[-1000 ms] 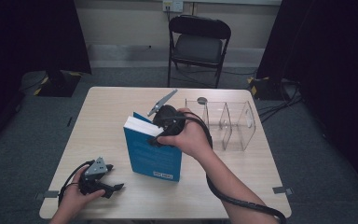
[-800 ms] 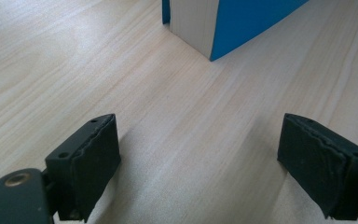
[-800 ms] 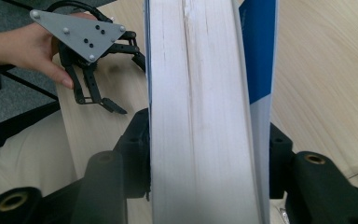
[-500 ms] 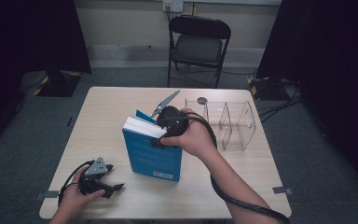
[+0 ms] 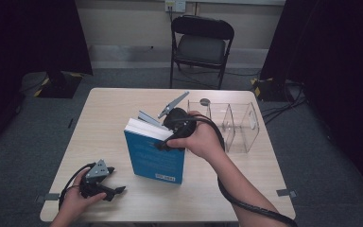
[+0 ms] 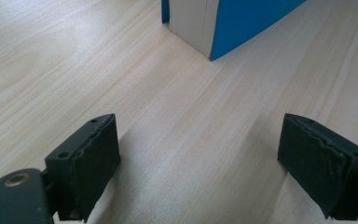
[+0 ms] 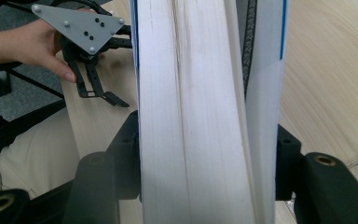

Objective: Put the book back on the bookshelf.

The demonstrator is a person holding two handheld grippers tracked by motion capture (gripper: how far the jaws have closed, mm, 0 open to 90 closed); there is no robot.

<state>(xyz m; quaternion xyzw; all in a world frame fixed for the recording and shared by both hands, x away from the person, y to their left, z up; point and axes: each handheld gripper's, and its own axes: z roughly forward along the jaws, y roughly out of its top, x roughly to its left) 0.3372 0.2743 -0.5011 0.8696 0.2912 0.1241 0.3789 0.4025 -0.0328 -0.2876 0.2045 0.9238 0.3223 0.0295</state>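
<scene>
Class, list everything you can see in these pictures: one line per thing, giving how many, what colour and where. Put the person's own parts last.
Table: one, pale wood, centre of the room.
Book: one, blue cover with white pages, upright near the table's middle, clamped at its top edge.
Clear box: one, see-through with dividers, on the table right of the book.
Folding chair: one, black, on the floor beyond the table.
Left tongs: one, black with a grey plate, near the table's front left corner, open.
Right tongs: one, black, shut on the book.
Left hand: one, holding the left tongs.
Right hand: one, holding the right tongs.
</scene>
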